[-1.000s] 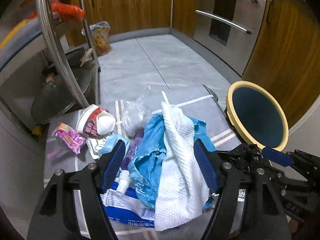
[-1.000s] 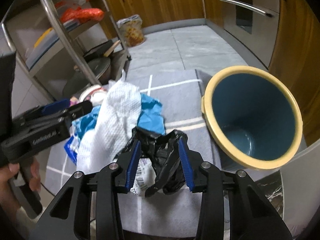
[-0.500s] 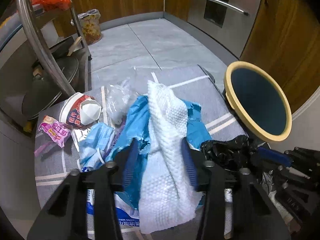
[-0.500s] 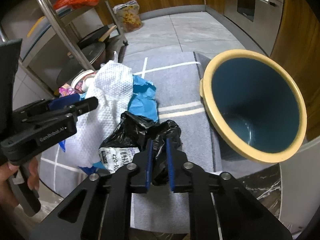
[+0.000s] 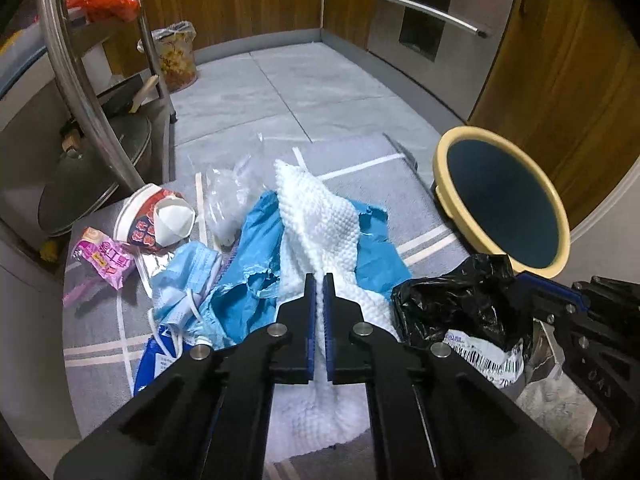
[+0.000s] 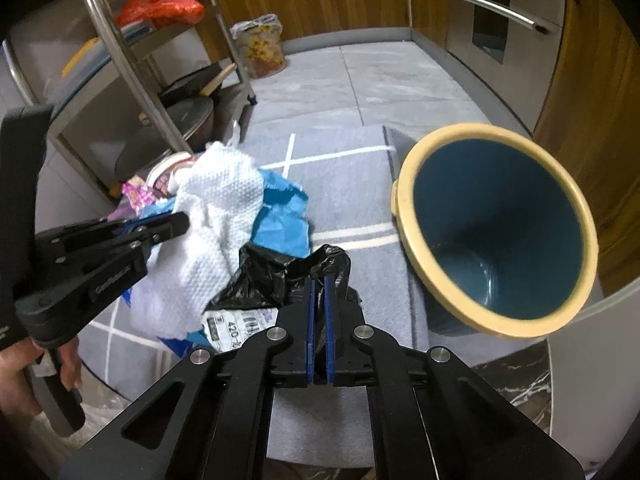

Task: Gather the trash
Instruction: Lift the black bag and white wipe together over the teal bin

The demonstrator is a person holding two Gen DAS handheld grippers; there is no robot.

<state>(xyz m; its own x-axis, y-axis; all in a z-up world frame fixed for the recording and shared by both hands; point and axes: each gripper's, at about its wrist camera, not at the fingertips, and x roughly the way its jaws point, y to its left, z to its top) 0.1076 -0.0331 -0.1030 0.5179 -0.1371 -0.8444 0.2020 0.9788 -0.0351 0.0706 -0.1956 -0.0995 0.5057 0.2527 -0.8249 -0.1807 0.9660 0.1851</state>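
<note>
A pile of trash lies on a grey mat (image 5: 360, 168). My left gripper (image 5: 319, 280) is closing, and its blue pads pinch a fold of the white paper towel (image 5: 320, 216). The same gripper (image 6: 176, 224) shows at the left of the right wrist view. My right gripper (image 6: 319, 284) is closing too, its pads squeezing the black plastic bag (image 6: 280, 272) beside a white barcode label (image 6: 236, 324). A blue bin with a cream rim (image 6: 496, 330) stands open to the right of the pile. A blue wrapper (image 5: 256, 248), a face mask (image 5: 188, 276), a paper cup (image 5: 152, 220) and a pink packet (image 5: 104, 256) lie further left.
A steel rack (image 5: 80, 80) with pot lids stands at the left edge of the mat. A bag of snacks (image 5: 176, 56) sits on the tiled floor behind. Wooden cabinets and an oven front (image 5: 432, 8) line the back and right. A hand (image 6: 16, 364) holds the left gripper's handle.
Both pairs of jaws have come together: the left on the white paper towel, the right on the black plastic bag. Neither hand has shifted much.
</note>
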